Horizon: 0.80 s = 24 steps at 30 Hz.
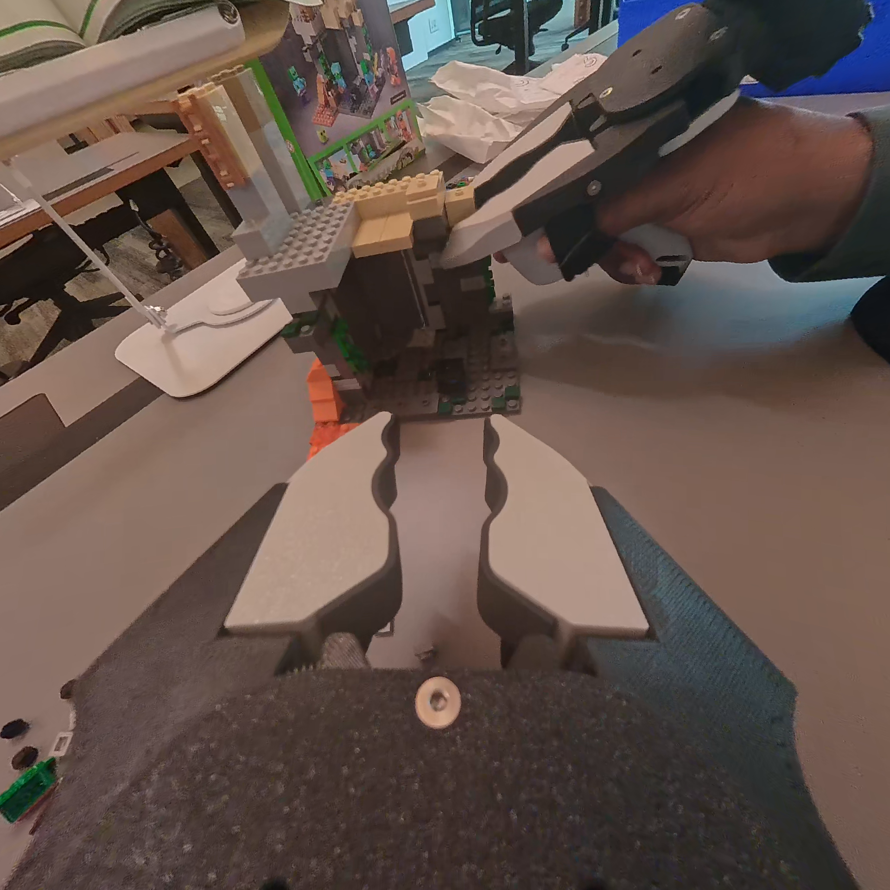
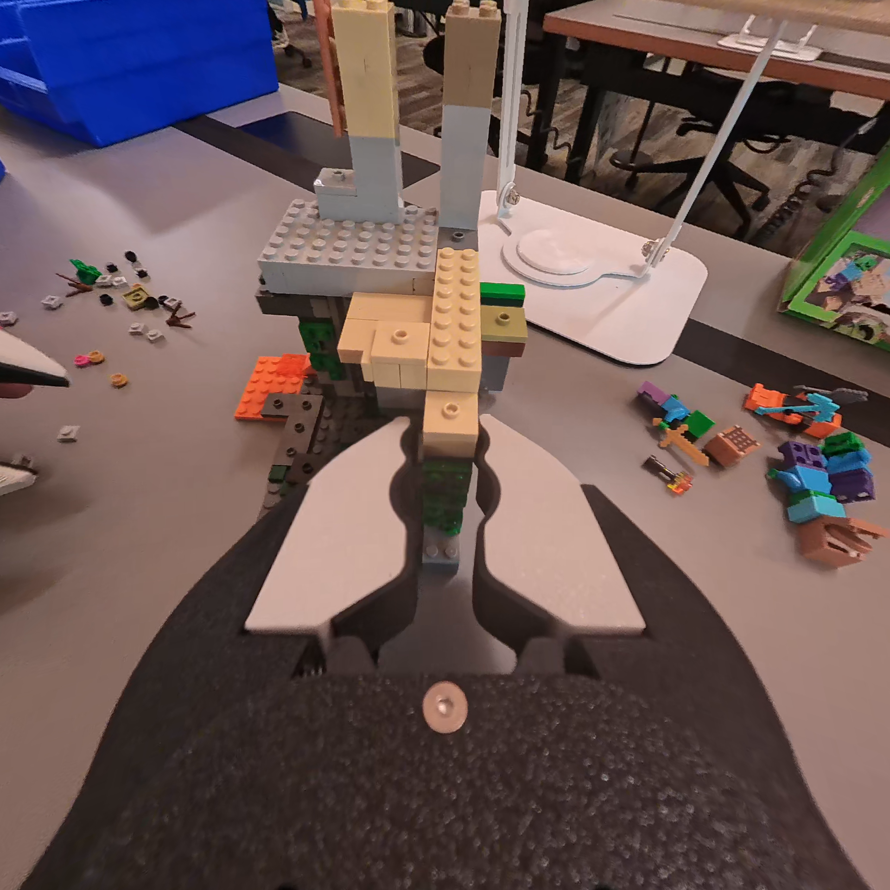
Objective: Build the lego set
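In the left wrist view, the brick model (image 1: 409, 298) stood on the grey tabletop (image 1: 674, 481), and its shadowed dark middle was hard to make out; only tan bricks on top, a grey studded plate, green patches and an orange piece at its foot read clearly. The left tongs (image 1: 440, 424) were spread and bare, their tips just short of the model's dark baseplate. The right tongs (image 1: 445, 241), in a person's hand (image 1: 722, 192), reached the model's upper edge, but whether they pinched it was hidden there. Behind the model a printed box (image 1: 346, 96) was cut off at the top, and a white stand (image 1: 192, 346) stood beside it. In the right wrist view, the right tongs (image 2: 445, 428) were closed on a tan brick (image 2: 450, 424) at the model's near top corner, with both pads against its sides; the green column beneath it was partly hidden. Loose small pieces (image 2: 111, 298) lay left of the model, and blurred figures (image 2: 818, 472) lay to its right.
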Motion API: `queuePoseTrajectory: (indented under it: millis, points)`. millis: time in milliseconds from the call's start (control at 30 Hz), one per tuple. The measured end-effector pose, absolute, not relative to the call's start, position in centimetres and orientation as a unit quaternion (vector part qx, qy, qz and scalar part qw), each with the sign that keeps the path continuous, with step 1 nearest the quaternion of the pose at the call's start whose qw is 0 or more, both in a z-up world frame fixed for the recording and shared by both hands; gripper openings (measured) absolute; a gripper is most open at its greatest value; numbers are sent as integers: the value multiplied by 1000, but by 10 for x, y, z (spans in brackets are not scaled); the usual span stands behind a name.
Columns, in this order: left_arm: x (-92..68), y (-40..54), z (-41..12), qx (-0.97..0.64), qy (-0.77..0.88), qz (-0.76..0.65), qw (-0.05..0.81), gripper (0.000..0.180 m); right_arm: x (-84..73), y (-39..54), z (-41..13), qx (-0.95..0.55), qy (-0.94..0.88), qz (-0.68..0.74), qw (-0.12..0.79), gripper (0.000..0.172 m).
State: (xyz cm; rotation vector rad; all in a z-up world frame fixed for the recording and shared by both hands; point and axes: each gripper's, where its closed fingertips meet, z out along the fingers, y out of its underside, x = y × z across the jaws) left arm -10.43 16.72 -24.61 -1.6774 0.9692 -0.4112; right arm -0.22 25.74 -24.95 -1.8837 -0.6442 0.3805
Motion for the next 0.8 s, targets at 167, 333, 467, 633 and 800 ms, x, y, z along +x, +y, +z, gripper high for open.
queuePoseTrajectory:
  millis: [167, 333, 467, 633, 800]
  points:
    - [-109, 170, -238, -706, 388, -178, 565, 31, -1, 245, -234, -769, -283, 173, 547, 41]
    - [-116, 176, -224, -695, 357, -170, 600, 20, 15, 238, -194, -726, -254, 162, 618, 48]
    - [-121, 181, -207, -680, 321, -152, 641, 0, 25, 236, -167, -694, -222, 158, 667, 16]
    - [-125, 196, -170, -655, 253, -130, 700, 0, 33, 248, -141, -669, -195, 135, 705, 0]
    - [-126, 226, -127, -636, 192, -137, 735, 0, 33, 277, -110, -661, -171, 148, 716, 0]
